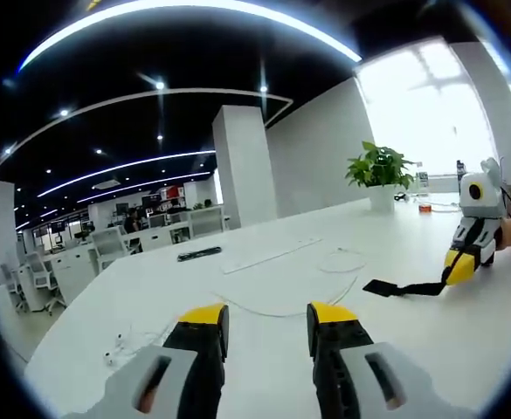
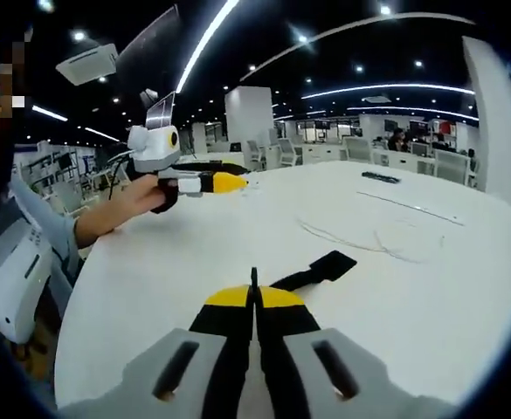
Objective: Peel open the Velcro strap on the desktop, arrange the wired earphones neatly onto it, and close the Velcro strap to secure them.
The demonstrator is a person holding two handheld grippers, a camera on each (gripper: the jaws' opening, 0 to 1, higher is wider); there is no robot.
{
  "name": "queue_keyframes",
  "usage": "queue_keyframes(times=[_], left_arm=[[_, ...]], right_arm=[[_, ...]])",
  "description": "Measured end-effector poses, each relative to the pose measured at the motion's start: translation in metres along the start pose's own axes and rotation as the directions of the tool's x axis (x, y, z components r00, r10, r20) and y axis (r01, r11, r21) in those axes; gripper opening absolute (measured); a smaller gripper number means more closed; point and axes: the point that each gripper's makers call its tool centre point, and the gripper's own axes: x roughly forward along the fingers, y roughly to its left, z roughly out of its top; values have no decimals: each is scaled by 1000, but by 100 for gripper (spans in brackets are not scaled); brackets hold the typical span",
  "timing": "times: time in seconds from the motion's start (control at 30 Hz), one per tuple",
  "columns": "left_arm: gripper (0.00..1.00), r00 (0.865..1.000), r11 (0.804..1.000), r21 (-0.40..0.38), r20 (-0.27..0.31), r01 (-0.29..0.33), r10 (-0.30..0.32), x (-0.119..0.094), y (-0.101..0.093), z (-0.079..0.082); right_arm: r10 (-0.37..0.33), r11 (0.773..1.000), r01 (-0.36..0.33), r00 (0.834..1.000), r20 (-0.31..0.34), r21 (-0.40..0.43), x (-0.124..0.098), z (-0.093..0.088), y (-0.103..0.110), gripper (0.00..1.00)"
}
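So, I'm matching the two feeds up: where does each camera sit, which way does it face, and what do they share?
Left gripper view: rides the left tongs, jaws apart, looking across the white table at the earphones and the strap, held by the right tongs.
Right gripper view: rides the right tongs, jaws shut on the strap, facing the left tongs in a hand and sleeve.
Shared: table, strap, earphone cable, each other's tongs.
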Motion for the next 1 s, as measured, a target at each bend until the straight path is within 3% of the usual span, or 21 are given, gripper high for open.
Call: queue_keyframes(times=[0.27, 0.7, 0.9, 1.0], left_arm=[[39, 1000, 1000, -6, 3, -7, 7, -1, 4, 1], [39, 999, 1000, -2, 28, -20, 20, -5, 11, 10], [39, 997, 997, 42, 33, -66, 65, -13, 30, 9], [39, 998, 996, 68, 52, -51, 47, -18, 33, 10]], right_arm=[[-33, 996, 28, 998, 58, 87, -10, 16, -13, 6], [-55, 997, 51, 996, 74, 56, -28, 47, 0, 6], [-23, 1000, 21, 995, 102, 12, -11, 69, 9, 6], [4, 1000, -4, 994, 106, -4, 5, 77, 13, 6]])
